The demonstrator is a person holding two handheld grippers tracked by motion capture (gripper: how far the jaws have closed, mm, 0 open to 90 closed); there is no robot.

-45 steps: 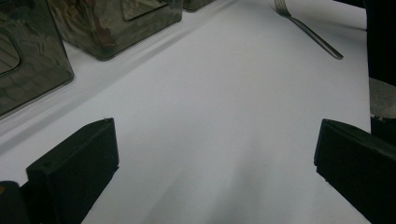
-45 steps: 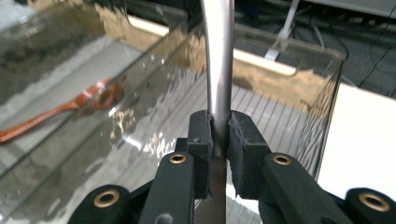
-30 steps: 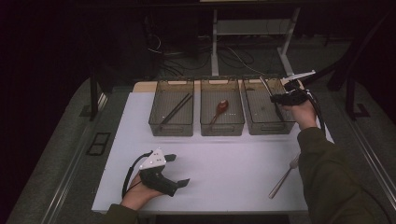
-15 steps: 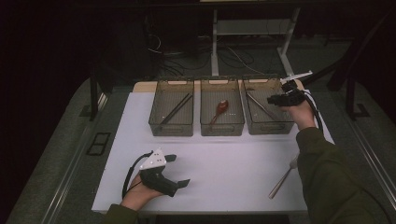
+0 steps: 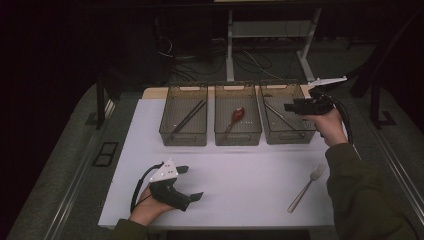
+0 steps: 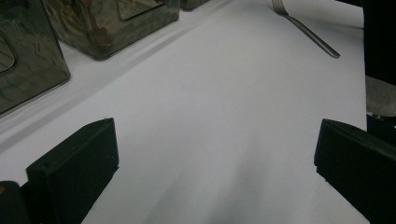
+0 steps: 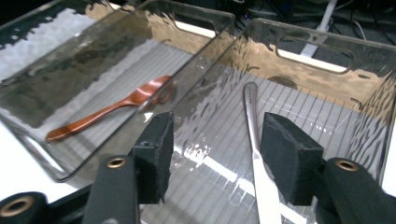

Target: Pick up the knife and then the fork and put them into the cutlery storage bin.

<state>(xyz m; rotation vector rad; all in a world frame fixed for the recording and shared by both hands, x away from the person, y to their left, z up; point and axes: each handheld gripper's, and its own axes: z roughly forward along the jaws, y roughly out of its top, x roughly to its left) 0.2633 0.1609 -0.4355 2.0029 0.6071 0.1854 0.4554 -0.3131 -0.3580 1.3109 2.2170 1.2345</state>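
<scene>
My right gripper (image 5: pixel 289 106) (image 7: pixel 217 149) hovers over the right clear bin (image 5: pixel 290 137) (image 7: pixel 317 56), pointing left. Its jaws have just been opening, and no pad presses on anything. A metal knife (image 5: pixel 274 111) (image 7: pixel 254 140) lies flat on that bin's ribbed floor below the jaws. A wooden spoon (image 5: pixel 236 116) (image 7: pixel 116 105) lies in the middle bin (image 5: pixel 237 137). My left gripper (image 5: pixel 192 183) (image 6: pixel 215 158) rests on the white mat (image 5: pixel 250 170) at the near left, open, with nothing between its jaws.
The left bin (image 5: pixel 182 137) holds dark chopsticks (image 5: pixel 187 117). A metal fork (image 5: pixel 306 187) (image 6: pixel 306 30) lies on the mat at the near right, beside my right sleeve. The three bins stand in a row along the mat's far edge.
The right gripper has shifted slightly left above the right bin and its jaws have spread. The knife now lies on the bin floor. The left gripper has stayed where it was.
</scene>
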